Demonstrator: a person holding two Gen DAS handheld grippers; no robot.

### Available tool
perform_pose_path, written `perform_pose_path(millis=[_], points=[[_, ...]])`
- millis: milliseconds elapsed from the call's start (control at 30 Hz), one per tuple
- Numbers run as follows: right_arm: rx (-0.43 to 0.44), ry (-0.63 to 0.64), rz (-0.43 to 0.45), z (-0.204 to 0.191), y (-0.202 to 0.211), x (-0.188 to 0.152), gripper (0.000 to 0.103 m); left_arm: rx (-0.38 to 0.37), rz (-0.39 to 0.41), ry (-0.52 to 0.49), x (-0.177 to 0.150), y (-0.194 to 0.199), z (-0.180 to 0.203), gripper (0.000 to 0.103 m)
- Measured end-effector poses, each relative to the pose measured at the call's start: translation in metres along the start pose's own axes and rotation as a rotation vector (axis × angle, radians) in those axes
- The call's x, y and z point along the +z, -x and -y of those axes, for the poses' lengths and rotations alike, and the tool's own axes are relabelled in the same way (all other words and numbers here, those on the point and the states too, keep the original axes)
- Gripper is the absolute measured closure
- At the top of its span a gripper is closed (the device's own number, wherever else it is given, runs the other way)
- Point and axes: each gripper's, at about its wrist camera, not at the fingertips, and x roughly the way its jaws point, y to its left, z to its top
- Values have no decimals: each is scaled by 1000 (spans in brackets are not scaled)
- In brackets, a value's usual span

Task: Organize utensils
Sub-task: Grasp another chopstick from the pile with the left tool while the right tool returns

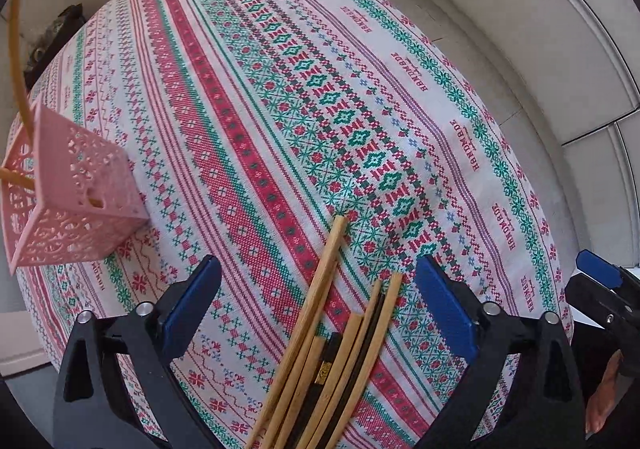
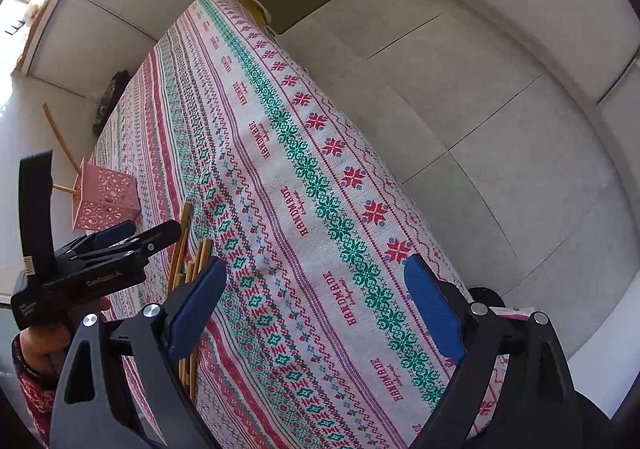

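A bundle of several chopsticks (image 1: pixel 332 329), light bamboo ones with dark ones among them, lies on the patterned tablecloth (image 1: pixel 280 109). My left gripper (image 1: pixel 318 289) hangs over it, open, with a blue pad on either side of the sticks and neither touching them. A pink perforated holder (image 1: pixel 72 205) stands to the left with bamboo sticks (image 1: pixel 16 49) leaning out of it. My right gripper (image 2: pixel 314 301) is open over bare cloth, with nothing between its fingers. In the right wrist view, the chopsticks (image 2: pixel 188 249), the holder (image 2: pixel 106 201) and the left gripper (image 2: pixel 140 233) appear at the left.
The table's right edge (image 2: pixel 400 185) drops to a tiled floor (image 2: pixel 500 109). A finger (image 1: pixel 598 265) of the right gripper shows at the right of the left wrist view. A hand (image 2: pixel 40 345) in a patterned sleeve holds the left gripper. A dark object (image 2: pixel 112 97) sits past the far corner.
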Motion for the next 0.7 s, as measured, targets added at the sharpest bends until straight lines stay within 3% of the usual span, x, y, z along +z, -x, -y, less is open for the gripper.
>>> perform_pose_path(millis=[233, 433, 533, 600, 700], points=[[9, -34, -14, 11, 2, 1, 15, -7, -37, 17, 6, -13, -6, 28], [11, -29, -17, 9, 0, 1, 15, -27, -67, 43, 8, -32, -13, 44], [10, -27, -19, 8, -1, 1, 15, -18, -54, 40, 7, -39, -19, 47], [10, -29, -22, 7, -2, 1, 15, 2, -43, 30, 7, -45, -14, 56], [0, -29, -20, 6, -4, 2, 15, 1, -31, 24, 4, -40, -16, 83]])
